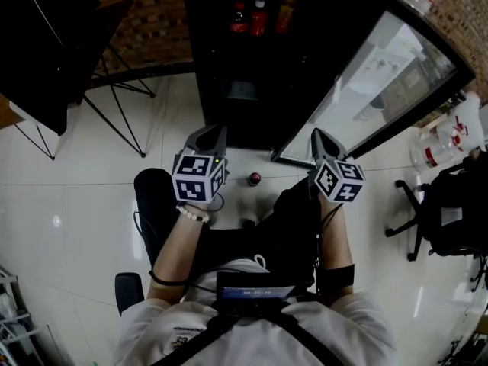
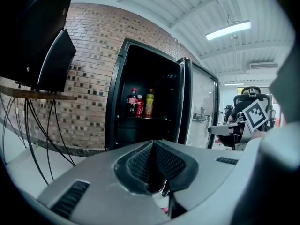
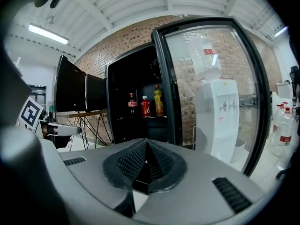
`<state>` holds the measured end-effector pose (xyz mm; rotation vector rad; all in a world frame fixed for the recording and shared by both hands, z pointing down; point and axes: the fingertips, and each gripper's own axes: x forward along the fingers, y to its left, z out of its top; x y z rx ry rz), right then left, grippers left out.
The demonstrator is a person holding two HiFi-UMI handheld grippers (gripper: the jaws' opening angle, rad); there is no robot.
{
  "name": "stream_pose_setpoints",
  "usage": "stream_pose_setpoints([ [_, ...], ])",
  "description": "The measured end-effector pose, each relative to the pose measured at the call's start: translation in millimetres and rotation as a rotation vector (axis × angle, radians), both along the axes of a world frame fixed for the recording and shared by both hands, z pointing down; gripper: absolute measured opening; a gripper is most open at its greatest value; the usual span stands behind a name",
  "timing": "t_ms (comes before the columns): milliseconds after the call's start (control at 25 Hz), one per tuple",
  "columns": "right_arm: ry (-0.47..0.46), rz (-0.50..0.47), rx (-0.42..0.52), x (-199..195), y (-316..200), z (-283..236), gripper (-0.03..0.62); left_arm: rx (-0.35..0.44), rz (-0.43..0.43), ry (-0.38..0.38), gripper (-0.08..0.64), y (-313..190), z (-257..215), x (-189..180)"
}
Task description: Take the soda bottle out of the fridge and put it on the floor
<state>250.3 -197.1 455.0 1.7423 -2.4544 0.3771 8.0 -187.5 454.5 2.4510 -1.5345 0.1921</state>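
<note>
View toward the open fridge, with both of my claws held side by side over the white tiled floor and pointing at it. The glass door stands swung wide to my right, which leaves the dark interior clear to reach from the front. On one shelf three bottles stand upright in a close row near its front edge: a dark cola bottle with a red label, a red bottle just beside it, and a taller yellow-green bottle. Upright and forward, they offer their sides to a level grasp, in my judgement. My left claw has its jaws pressed together with nothing between them. My right claw is likewise fully closed and empty. Both sit well short of the shelf and touch nothing. On the floor between the claws, just before the fridge, is a small round red-topped thing. From above it could be a capped bottle standing there, but it is too small to say. If it is the soda bottle, it already stands where the task wants it. If not, the cola bottle on the shelf is the likeliest soda, and it stands inside the fridge.
</note>
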Motion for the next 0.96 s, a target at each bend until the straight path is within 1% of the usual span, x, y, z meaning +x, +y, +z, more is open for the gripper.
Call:
stream_pose_setpoints([
  [80, 0.026, -0.006, 0.001, -2.3, 1.2, 1.2, 0.015, -0.004, -0.001, 0.001, 0.002, 0.4, 2.0, 0.3],
  [200, 0.042, -0.014, -0.003, -5.3, 2.5, 3.2, 0.015, -0.011, -0.004, 0.001, 0.002, 1.3, 4.4, -0.9],
  [960, 0.058, -0.022, -0.019, -9.8, 1.0, 8.8, 0.015, -0.019, -0.011, 0.014, 0.002, -0.3, 7.5, -7.7],
])
